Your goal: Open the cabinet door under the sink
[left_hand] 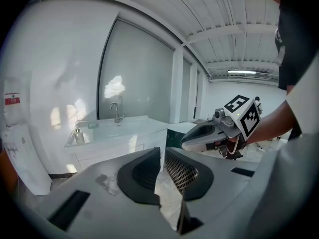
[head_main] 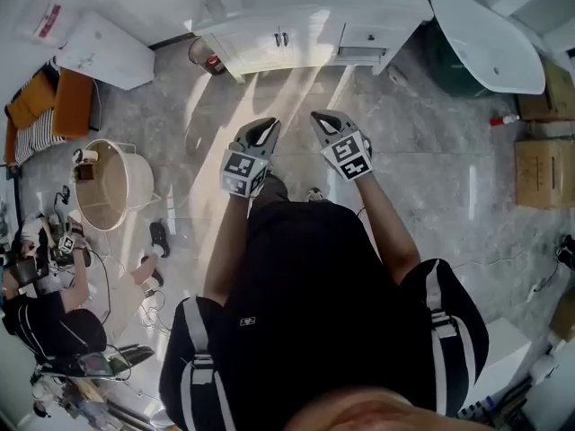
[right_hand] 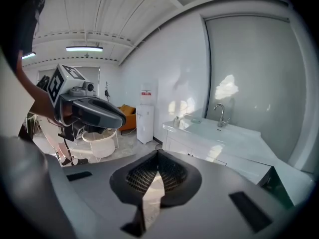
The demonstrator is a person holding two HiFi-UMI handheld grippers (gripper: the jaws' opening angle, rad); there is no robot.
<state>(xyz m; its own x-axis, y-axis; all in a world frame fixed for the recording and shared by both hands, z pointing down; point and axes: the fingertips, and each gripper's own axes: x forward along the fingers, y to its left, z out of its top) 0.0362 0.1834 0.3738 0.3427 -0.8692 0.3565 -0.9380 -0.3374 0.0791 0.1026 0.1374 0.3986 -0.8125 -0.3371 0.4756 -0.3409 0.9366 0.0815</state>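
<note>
The white sink cabinet (head_main: 287, 43) stands ahead against the wall, its doors closed, with two small handles (head_main: 281, 38) at the middle. It also appears in the left gripper view as the cabinet (left_hand: 119, 151) under a faucet (left_hand: 116, 111), and in the right gripper view as the cabinet (right_hand: 199, 156). My left gripper (head_main: 260, 133) and right gripper (head_main: 325, 122) hover side by side over the floor, well short of the doors. The left gripper (left_hand: 163, 153) is shut and holds nothing. The right gripper (right_hand: 157, 153) is shut and holds nothing too.
A white bathtub (head_main: 490, 39) lies to the cabinet's right, with cardboard boxes (head_main: 544, 160) nearer. A small bin (head_main: 205, 57) sits at the cabinet's left corner. A round white tub (head_main: 112, 185), an orange chair (head_main: 54, 101) and a seated person (head_main: 45, 312) are at left.
</note>
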